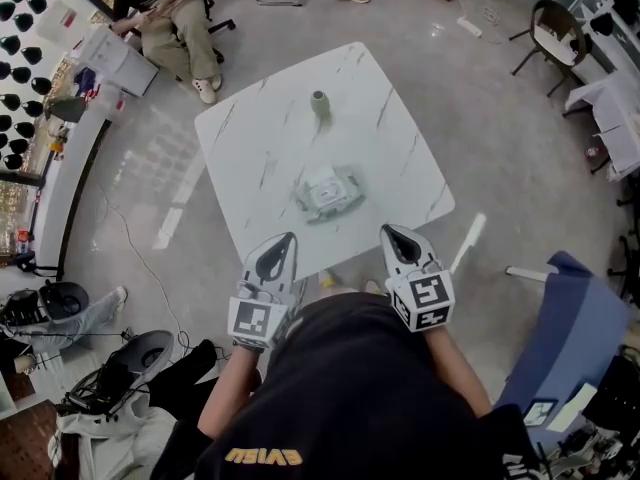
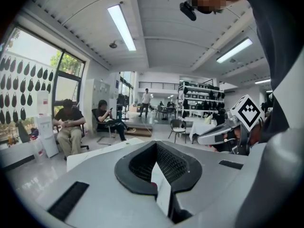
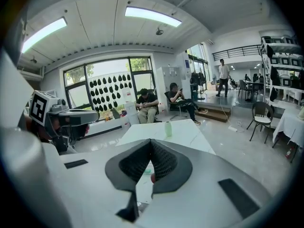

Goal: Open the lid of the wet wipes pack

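While the wet wipes pack (image 1: 328, 193) lies flat on the white marble-patterned table (image 1: 400, 138), towards the edge nearest the person, neither tool touches it. Whether its lid is shut or already lifted cannot be made out: the pack shows small in the head view, and neither gripper view shows it clearly. Grippers held back from a lone pack would fit a lid that waits to be opened, and equally one that stands open with the tools drawn away.

The pack looks like a soft, pale grey-green pouch with crinkled ends. A lighter rectangular panel, probably the lid, sits in the middle of its top face.

Farther back on the table, well apart from the pack, stands a small pale green bottle (image 1: 319, 103).

The left gripper (image 1: 283, 243) and the right gripper (image 1: 392, 233) hang side by side just off the near table edge, close to the person's body. Each points ahead and slightly down. Both have their jaws closed together, dark pads meeting, with nothing held between them.

A pale floor surrounds the table.
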The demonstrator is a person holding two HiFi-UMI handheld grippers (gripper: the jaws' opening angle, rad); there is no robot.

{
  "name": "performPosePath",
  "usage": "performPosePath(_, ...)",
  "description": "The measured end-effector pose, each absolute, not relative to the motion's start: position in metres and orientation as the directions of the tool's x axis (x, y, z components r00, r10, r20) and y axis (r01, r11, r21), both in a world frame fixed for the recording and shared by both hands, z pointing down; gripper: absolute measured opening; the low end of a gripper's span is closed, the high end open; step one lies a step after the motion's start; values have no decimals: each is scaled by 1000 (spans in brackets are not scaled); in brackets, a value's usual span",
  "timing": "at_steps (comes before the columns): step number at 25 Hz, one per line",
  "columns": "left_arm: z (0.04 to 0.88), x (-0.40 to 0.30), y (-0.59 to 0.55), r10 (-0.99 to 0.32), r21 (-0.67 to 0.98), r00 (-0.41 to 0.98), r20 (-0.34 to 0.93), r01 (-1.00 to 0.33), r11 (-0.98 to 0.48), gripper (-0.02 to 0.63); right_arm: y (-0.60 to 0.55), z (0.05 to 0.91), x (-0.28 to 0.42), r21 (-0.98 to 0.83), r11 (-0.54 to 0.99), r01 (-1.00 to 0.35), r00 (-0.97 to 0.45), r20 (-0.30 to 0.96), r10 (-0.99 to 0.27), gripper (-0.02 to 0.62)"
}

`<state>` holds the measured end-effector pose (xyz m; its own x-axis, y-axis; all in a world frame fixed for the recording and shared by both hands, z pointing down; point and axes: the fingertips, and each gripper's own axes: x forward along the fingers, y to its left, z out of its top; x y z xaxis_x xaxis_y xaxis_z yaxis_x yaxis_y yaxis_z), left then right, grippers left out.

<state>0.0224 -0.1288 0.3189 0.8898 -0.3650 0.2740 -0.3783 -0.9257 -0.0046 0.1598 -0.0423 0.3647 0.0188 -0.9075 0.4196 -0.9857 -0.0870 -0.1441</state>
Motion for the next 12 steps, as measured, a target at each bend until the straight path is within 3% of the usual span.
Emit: performPosePath(12, 322, 26, -119, -358, -6, 885, 297, -373, -928, 17, -38, 363, 161, -160, -93, -983, 18, 416, -909, 2)
